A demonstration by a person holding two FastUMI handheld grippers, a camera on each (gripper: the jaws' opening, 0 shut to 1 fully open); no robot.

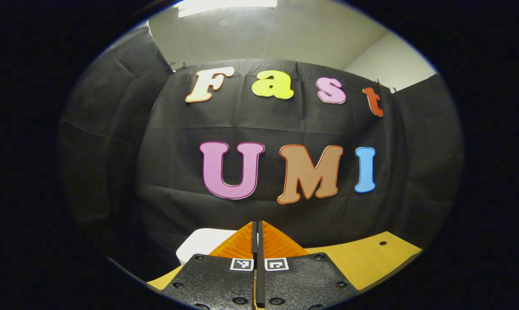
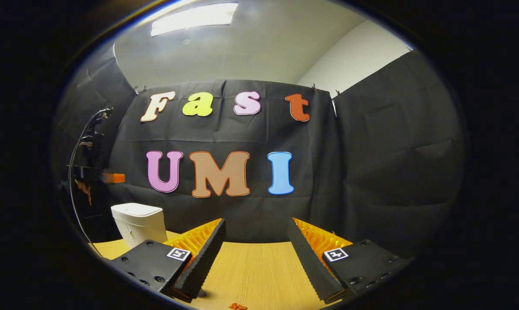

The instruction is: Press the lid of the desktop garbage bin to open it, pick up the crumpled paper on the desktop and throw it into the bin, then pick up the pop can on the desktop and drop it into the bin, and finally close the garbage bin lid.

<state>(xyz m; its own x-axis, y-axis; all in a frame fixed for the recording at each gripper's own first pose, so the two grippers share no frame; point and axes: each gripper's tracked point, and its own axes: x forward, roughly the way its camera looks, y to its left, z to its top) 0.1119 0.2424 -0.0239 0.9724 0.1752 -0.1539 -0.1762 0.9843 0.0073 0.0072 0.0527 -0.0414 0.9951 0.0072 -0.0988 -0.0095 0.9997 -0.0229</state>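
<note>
The white desktop bin [image 2: 138,224] stands at the left of the wooden table [image 2: 255,267] in the right gripper view, with its lid down. My left gripper [image 2: 117,177] hovers above and to the left of the bin, a cable arching over it. In the left gripper view, my left gripper [image 1: 257,224] is shut with nothing between its fingers, and the bin [image 1: 199,246] lies just behind and below them, to the left. My right gripper [image 2: 256,224] stands open over the table's middle, holding nothing.
A small reddish scrap [image 2: 237,306] lies on the table at the near edge of the right gripper view. The black cloth wall closes off the back and both sides. Bare tabletop [image 1: 371,258] stretches to the right of the left gripper.
</note>
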